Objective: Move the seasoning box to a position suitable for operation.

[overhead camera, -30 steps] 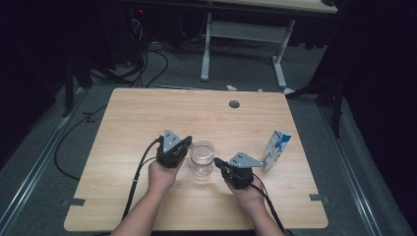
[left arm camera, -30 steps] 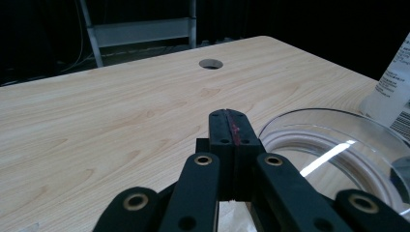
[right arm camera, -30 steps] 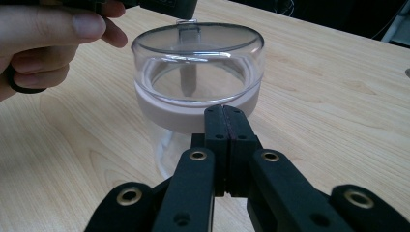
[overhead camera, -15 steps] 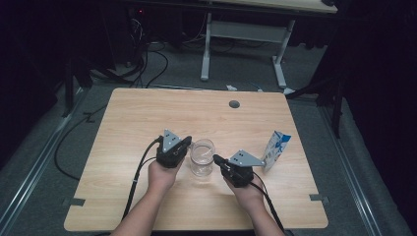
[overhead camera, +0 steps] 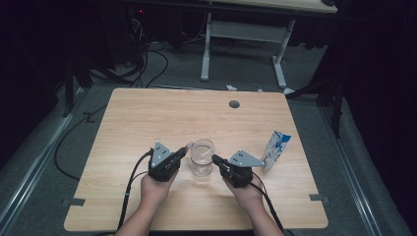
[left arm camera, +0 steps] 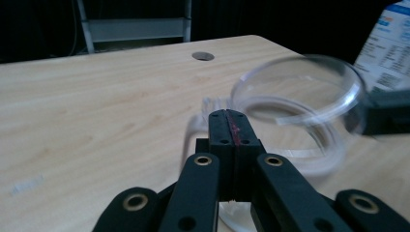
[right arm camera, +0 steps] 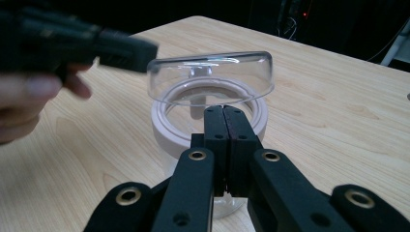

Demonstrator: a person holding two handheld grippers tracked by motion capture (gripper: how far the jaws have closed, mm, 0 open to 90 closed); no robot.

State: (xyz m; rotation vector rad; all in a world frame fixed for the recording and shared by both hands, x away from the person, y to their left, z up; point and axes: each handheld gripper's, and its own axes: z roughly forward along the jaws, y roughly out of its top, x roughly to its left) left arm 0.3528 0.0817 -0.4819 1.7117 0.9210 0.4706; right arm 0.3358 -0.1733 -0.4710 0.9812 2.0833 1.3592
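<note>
1. You have one clear glass cup on the table, standing upright in the near half, roughly midway between the left and right edges.
2. You have one blue-and-white carton, upright, near the table's right edge and well apart from the cup.
3. You have two grippers. Your left gripper sits just left of the cup; your right gripper sits just right of it.
4. In the left gripper view, the jaws of your left gripper are pressed together with no gap. The cup's rim lies just beyond and to the right of the tip; whether the tip touches the cup cannot be told.
5. In the right gripper view, your right gripper is likewise clenched, jaws flat against each other, nothing between them. The cup stands directly ahead of the tip.
6. One round hole sits near the far edge of the table.
7. Open tabletop lies across the far half and the left side. The near edge is close behind your hands.
</note>
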